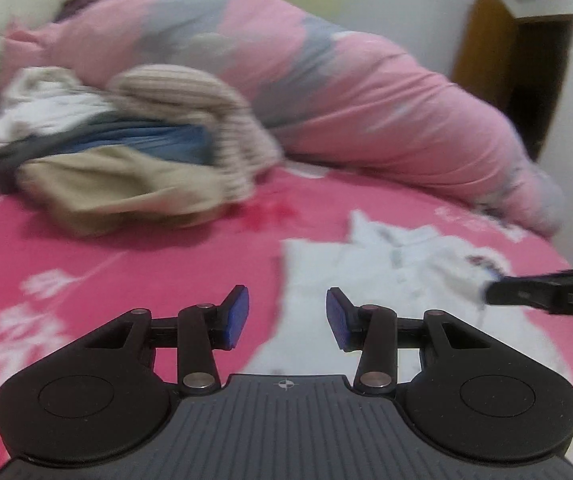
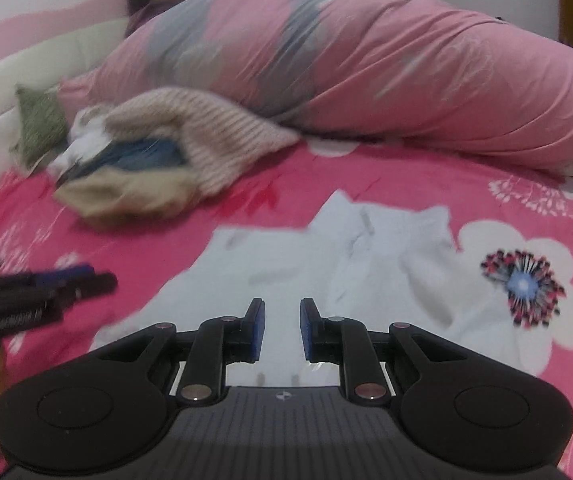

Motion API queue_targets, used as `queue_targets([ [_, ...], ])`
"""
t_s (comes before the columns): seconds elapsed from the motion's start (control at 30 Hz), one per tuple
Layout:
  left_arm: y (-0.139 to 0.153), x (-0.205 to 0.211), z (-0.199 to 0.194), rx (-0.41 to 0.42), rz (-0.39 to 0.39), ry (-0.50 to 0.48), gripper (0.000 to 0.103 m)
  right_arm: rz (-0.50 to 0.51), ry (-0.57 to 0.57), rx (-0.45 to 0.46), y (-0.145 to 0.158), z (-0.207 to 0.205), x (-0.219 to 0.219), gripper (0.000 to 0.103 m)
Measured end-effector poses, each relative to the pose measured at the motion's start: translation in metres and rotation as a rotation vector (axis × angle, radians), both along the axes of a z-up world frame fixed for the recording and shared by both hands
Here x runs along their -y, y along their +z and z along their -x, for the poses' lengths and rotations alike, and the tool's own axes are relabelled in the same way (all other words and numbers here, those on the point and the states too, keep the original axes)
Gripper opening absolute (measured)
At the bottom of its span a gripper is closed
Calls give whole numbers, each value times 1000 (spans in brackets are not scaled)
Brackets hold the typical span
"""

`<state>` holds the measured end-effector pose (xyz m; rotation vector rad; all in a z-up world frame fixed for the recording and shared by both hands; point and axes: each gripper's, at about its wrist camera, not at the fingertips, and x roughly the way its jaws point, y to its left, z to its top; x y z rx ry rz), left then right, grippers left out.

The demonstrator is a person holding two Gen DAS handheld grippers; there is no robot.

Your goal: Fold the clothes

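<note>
On the pink floral bedspread (image 2: 366, 168) our white shirt (image 2: 366, 248) lies limp and light; we'd pinch its near hem corners. Left gripper (image 1: 287, 317) and right gripper (image 2: 282, 330) gape, empty.

A rolled pink-and-grey duvet (image 2: 366, 68) lies along the far edge of the pink floral bedsheet (image 2: 270, 184), a green cushion (image 2: 40, 128) at its far left corner.

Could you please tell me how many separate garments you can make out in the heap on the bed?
5 at least: a striped knit draped on top, a blue one beneath it, a beige one at the bottom, a white one and a dark one behind; others may be hidden.
</note>
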<state>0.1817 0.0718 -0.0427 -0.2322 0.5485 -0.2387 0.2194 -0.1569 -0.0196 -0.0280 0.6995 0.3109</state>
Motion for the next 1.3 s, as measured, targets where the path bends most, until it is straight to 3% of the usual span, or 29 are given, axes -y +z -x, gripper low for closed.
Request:
queue_targets([
  [0.13, -12, 14, -31, -77, -13, -35, 43, -16, -63, -7, -11, -37, 17, 20],
  [0.27, 0, 9, -61, -110, 48, -33, 43, -110, -125, 21, -16, -73, 54, 20],
  [0.3, 5, 10, -74, -125, 77, -49, 46, -138, -137, 28, -17, -83, 65, 21],
  [0.37, 11, 16, -106, -171, 152, -102, 63, -205, -155, 11, -20, -105, 91, 25],
  [0.4, 11, 21, -124, -197, 191, -126, 63, -241, -174, -4, -25, -118, 104, 28],
  [0.53, -4, 52, -193, -268, 250, -175, 63, -367, -258, -50, -45, -167, 151, 38],
  [0.6, -20, 67, -226, -325, 271, -192, 63, -419, -257, -104, -60, -187, 164, 50],
  [0.7, -50, 86, -264, -412, 244, -144, 62, -478, -253, -186, -82, -215, 180, 50],
  [0.83, -57, 95, -276, -364, 258, -117, 62, -501, -226, -240, -102, -237, 184, 50],
  [0.87, -57, 97, -276, -356, 250, -122, 60, -506, -212, -235, -102, -240, 183, 49],
  [1.0, -57, 106, -274, -315, 205, -147, 41, -471, -144, -240, -99, -248, 172, 19],
  [1.07, -57, 110, -271, -295, 182, -166, 21, -424, -122, -225, -96, -250, 163, 13],
  [1.1, -57, 111, -271, -284, 178, -169, 17, -404, -110, -214, -94, -249, 159, 8],
  [1.17, -54, 112, -269, -256, 169, -168, 6, -386, -94, -178, -85, -245, 156, 6],
  [1.23, -45, 108, -262, -204, 178, -171, 3, -365, -73, -122, -74, -237, 153, 5],
  [1.3, -33, 104, -251, -136, 174, -194, 3, -278, -26, -24, -58, -220, 145, 5],
])
